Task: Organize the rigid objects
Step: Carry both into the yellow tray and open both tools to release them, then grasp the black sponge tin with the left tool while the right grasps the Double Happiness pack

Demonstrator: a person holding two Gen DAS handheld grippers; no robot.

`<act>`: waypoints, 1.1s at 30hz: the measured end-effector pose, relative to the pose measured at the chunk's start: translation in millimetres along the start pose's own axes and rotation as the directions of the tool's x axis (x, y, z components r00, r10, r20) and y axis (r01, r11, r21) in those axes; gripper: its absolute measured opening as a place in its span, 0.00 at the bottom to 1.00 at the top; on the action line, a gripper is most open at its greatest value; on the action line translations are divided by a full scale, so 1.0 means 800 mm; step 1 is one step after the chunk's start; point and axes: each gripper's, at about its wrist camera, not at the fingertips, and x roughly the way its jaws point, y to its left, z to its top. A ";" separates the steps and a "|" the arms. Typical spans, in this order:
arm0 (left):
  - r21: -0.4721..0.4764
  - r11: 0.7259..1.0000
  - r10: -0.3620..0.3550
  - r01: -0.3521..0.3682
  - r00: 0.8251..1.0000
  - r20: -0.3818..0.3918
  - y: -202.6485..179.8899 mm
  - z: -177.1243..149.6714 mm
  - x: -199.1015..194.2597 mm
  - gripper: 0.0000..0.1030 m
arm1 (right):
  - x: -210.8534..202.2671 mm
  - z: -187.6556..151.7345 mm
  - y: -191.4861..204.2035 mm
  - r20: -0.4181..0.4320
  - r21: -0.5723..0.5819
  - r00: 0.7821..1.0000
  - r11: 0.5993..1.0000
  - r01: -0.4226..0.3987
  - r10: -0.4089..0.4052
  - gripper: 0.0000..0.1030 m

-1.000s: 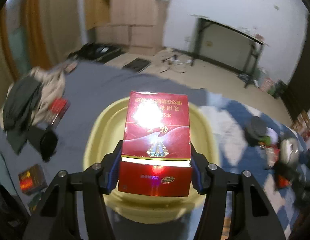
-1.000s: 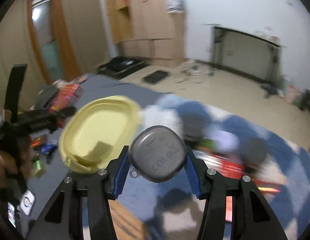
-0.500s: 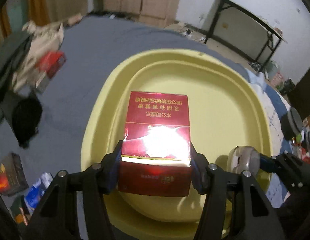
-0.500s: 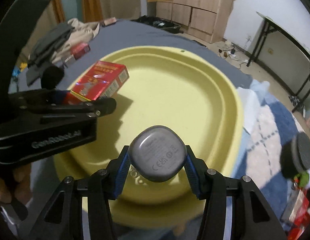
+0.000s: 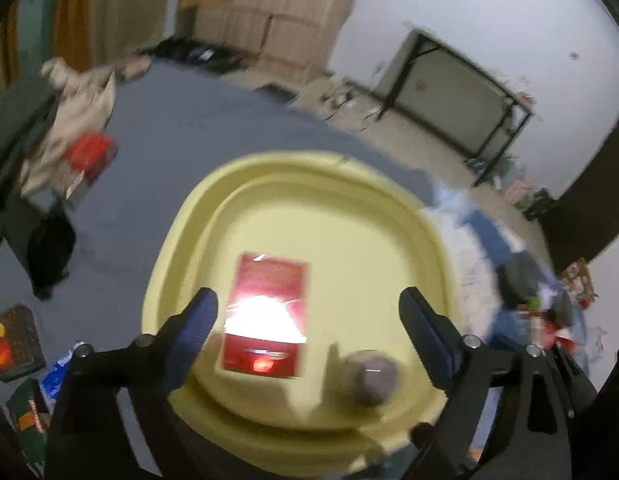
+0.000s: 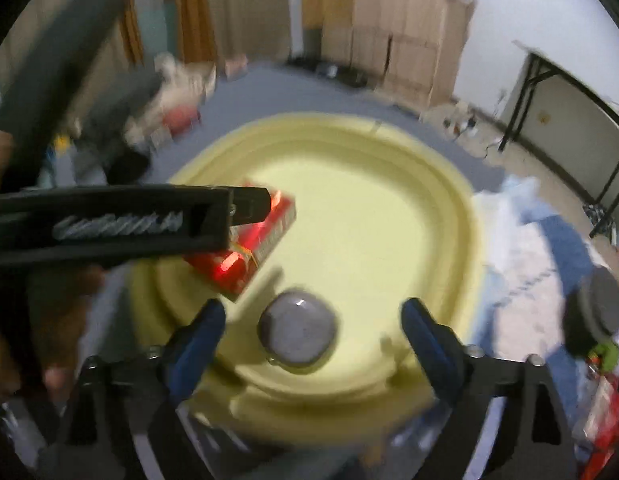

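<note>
**Over the yellow basin, both grippers let go**

Above a pale yellow basin (image 5: 429, 240) set on a grey-blue bedspread (image 5: 189, 140), the left gripper (image 5: 307, 312) hangs with its blue-padded fingers (image 5: 199, 320) spreading apart, nothing pressed between them. Below that gap, a red box (image 5: 265, 320) lies flat on the basin floor, clear of both pads. In the right wrist view, the right gripper (image 6: 311, 328) likewise has its fingers (image 6: 425, 336) opening, and a rounded grey case (image 6: 296, 330) sits between them on the basin floor without touching either pad. Red box and grey case rest near each other toward the basin's near side, the case to the box's right. A hand (image 6: 53, 312) carries the left gripper at the left edge of the right wrist view. Loose packets and clothes lie scattered on the bedspread around the basin. Both views are blurred.
</note>
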 end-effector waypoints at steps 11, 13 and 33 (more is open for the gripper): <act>0.272 0.953 -0.114 0.132 0.990 -0.079 -0.213 -0.119 -0.046 1.00 | -0.282 -0.123 -0.165 0.044 0.206 0.951 0.934 0.291 -0.306 1.00; 0.300 0.942 -0.126 0.151 0.987 -0.102 -0.228 -0.127 -0.042 1.00 | -0.314 -0.155 -0.189 0.049 0.251 0.927 0.903 0.349 -0.372 1.00; 0.283 0.947 -0.115 0.153 0.983 -0.146 -0.247 -0.123 0.007 1.00 | -0.202 -0.189 -0.331 -0.176 0.622 0.967 0.741 0.252 -0.182 1.00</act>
